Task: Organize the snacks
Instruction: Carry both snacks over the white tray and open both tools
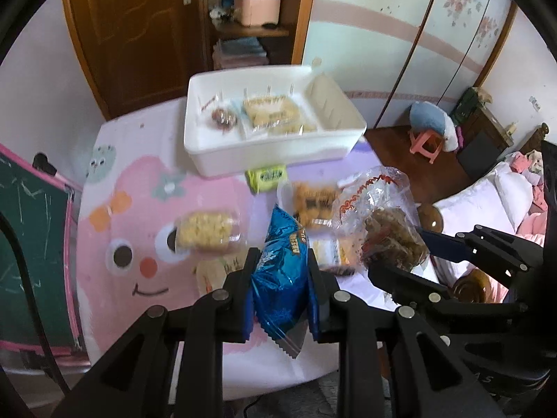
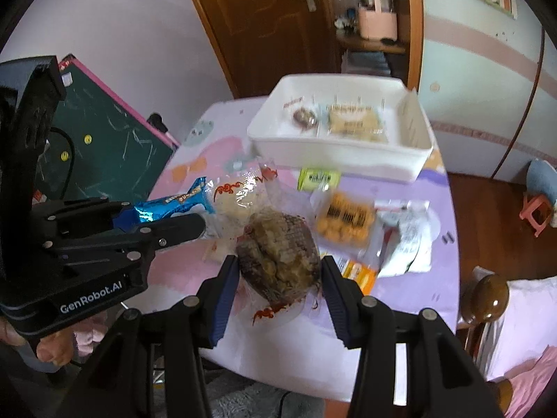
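Blue snack packet [image 1: 282, 271] lengthwise along left tongs [image 1: 280, 261]

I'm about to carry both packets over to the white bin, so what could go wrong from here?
1. The left gripper pinches the blue foil packet only across its middle; slick foil could slide out.
2. The right gripper holds the clear bag of brown snacks by loose film, so it may sag or slip.
3. The white bin already holds two packets; both grippers arriving together might collide.
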`<state>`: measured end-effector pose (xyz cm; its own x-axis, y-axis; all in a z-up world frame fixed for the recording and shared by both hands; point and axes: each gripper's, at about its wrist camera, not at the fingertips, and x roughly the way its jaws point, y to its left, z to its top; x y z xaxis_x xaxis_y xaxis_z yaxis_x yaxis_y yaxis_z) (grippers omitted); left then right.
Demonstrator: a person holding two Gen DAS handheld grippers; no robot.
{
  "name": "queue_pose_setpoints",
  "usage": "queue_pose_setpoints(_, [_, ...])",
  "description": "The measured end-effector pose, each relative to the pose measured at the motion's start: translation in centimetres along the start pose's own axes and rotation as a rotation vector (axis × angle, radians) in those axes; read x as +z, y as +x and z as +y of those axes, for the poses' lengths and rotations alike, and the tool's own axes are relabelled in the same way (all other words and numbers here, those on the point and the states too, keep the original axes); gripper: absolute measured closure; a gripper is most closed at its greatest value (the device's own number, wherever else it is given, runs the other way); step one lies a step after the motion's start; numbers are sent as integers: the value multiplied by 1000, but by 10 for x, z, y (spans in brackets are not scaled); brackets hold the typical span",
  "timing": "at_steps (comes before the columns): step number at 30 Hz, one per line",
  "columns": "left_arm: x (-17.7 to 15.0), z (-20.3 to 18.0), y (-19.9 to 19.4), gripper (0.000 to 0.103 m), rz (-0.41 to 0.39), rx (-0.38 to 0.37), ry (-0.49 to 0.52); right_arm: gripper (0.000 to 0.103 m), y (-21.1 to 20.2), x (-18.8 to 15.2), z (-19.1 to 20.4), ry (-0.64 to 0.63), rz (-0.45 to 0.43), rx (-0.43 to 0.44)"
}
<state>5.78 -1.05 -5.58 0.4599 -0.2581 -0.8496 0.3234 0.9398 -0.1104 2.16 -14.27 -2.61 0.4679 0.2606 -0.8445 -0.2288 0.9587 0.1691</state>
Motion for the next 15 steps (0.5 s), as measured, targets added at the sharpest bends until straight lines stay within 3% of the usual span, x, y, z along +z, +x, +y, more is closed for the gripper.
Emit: queue_pose_setpoints(15, [90,18,3,82,-64,-2,-4,55,-14,78,-32,67,-81,-73])
